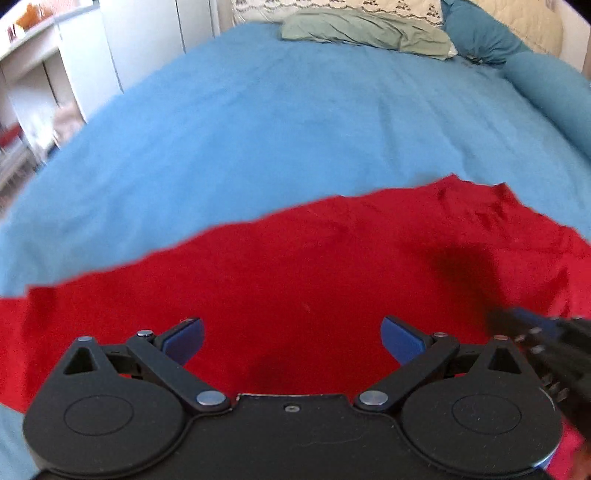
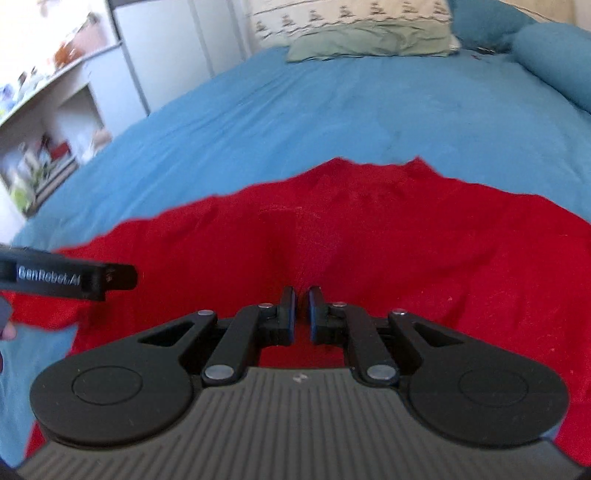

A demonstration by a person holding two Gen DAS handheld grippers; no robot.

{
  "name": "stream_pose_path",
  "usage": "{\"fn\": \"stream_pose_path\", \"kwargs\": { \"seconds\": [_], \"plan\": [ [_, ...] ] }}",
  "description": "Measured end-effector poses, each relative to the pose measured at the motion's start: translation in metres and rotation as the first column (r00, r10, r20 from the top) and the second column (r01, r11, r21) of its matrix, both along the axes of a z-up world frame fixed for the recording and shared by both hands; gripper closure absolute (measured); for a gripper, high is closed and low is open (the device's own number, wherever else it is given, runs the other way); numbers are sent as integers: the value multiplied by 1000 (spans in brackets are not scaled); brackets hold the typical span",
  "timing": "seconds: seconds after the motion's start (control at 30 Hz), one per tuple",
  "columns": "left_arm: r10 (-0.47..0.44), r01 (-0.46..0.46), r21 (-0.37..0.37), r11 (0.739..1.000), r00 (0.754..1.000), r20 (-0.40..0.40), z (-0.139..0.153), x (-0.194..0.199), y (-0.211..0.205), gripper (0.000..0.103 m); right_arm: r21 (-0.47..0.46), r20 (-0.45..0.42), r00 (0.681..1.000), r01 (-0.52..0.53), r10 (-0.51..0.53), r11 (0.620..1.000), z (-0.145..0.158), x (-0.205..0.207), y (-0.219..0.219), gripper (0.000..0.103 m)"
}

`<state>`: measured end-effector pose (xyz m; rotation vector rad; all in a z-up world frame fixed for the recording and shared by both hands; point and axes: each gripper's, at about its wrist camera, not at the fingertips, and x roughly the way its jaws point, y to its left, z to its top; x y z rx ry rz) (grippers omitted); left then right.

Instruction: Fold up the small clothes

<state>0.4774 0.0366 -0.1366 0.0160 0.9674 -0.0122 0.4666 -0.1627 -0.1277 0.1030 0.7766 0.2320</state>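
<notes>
A red garment (image 1: 295, 266) lies spread on the blue bedspread (image 1: 277, 129). My left gripper (image 1: 293, 338) is open, its blue pads wide apart just above the near part of the cloth, holding nothing. My right gripper (image 2: 301, 306) hangs over the red garment (image 2: 369, 229) with its jaws nearly closed, a narrow gap left; red cloth shows in the gap, and I cannot tell whether any is pinched. The right gripper shows blurred at the right edge of the left wrist view (image 1: 543, 339). The left gripper's body shows at the left of the right wrist view (image 2: 66, 277).
A green pillow (image 1: 365, 31), a patterned pillow (image 2: 351, 14) and dark blue bolsters (image 1: 554, 85) lie at the head of the bed. White shelves (image 2: 48, 122) with small items stand along the left side of the bed.
</notes>
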Motion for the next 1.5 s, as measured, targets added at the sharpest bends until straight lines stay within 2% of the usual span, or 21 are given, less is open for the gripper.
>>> {"fn": "stream_pose_path", "kwargs": {
  "seconds": [0.03, 0.07, 0.1, 0.13, 0.17, 0.3, 0.37, 0.43, 0.5, 0.67, 0.77, 0.83, 0.9, 0.97, 1.07, 1.17, 1.23, 1.3, 1.4, 1.5],
  "plan": [
    [-5, 5, -27, 1000, 1000, -7, -1, 3, 3, 0, -7, 4, 1000, -15, 15, 1000, 1, -1, 3, 67],
    [-11, 10, -49, 999, 1000, -17, -3, 6, 6, 0, -10, 5, 1000, -27, 27, 1000, 0, 1, 0, 51],
    [-18, 15, -73, 997, 999, -27, 1, 9, -1, 0, -17, 14, 1000, -27, 27, 999, 4, -3, -4, 42],
    [-29, 25, -105, 994, 999, -36, 1, 9, -3, 0, -27, 30, 999, -20, 20, 999, 8, -7, -6, 29],
    [-41, 34, -135, 990, 998, -46, 1, 10, -7, 0, -37, 47, 999, -8, 9, 999, 16, -8, -14, 21],
    [-116, 98, -217, 971, 990, -75, -3, 14, -34, 5, -94, 72, 995, 75, -68, 993, 37, -25, -56, 16],
    [-148, 124, -241, 963, 985, -85, -8, 10, -51, 11, -128, 83, 987, 144, -134, 981, 43, -45, -83, 6],
    [-167, 136, -265, 955, 981, -95, -16, 9, -68, 25, -158, 89, 977, 204, -192, 966, 44, -64, -106, 5],
    [-158, 120, -292, 949, 982, -108, -22, 11, -81, 31, -180, 76, 964, 265, -255, 947, 43, -78, -127, 5],
    [-53, 25, -311, 950, 995, -82, -29, 27, -101, 35, -170, 2, 925, 375, -380, 911, 22, -94, -169, 5],
    [15, -42, -299, 953, 996, -93, -29, 34, -102, 60, -173, -37, 906, 410, -422, 895, 4, -92, -180, 5],
    [55, -80, -261, 962, 993, -101, -28, 39, -102, 92, -188, -51, 896, 425, -441, 885, -3, -90, -184, 5],
    [70, -92, -275, 957, 994, -88, -24, 42, -97, 99, -195, -52, 891, 435, -452, 879, -8, -87, -186, 5],
    [75, -87, -288, 954, 996, -52, -14, 42, -93, 99, -210, -47, 886, 442, -461, 872, -11, -79, -186, 5],
    [92, -74, -289, 954, 994, 51, 14, 40, -84, 99, -223, -42, 872, 467, -487, 855, -15, -65, -187, 5],
    [157, -115, -249, 962, 975, 156, 37, 33, -62, 99, -218, -40, 858, 492, -511, 843, -15, -54, -193, 5],
    [210, -165, -222, 961, 958, 196, 43, 28, -44, 99, -236, -29, 860, 490, -510, 839, -14, -47, -192, 5],
    [243, -202, -212, 956, 952, 188, 35, 24, -26, 99, -257, -19, 868, 476, -496, 841, -14, -39, -193, 5],
    [246, -217, -189, 958, 958, 148, 15, 21, -13, 99, -297, -5, 867, 474, -498, 829, -15, -36, -198, 6],
    [229, -205, -178, 962, 965, 124, 2, 13, -7, 98, -275, -11, 863, 483, -505, 831, -15, -43, -211, 5]
  ]
}}
